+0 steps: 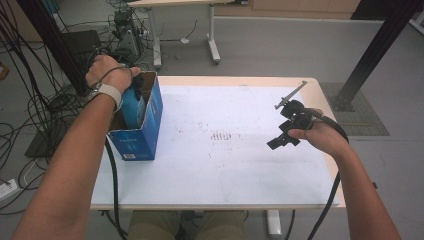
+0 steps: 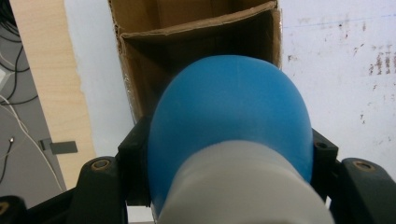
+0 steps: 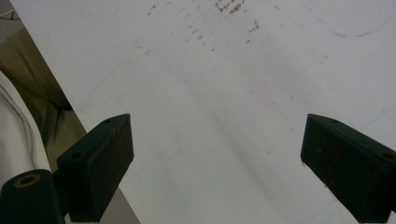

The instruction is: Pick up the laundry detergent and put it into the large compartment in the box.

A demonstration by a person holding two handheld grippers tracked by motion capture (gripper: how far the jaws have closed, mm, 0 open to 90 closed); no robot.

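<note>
Inside open carton (image 1: 150,112) — blue bottle (image 2: 229,116)

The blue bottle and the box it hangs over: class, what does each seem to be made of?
Blue bottle: probably plastic, with a smooth, matte, evenly coloured rounded body and a pale grey part near the left hand-held gripper. Box: cardboard, with raw brown walls and frayed edges inside and a printed blue outside.

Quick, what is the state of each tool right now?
Left tool: closed on the blue bottle, held over the open cardboard box.
Right tool: open, holding nothing, above the white table.
</note>
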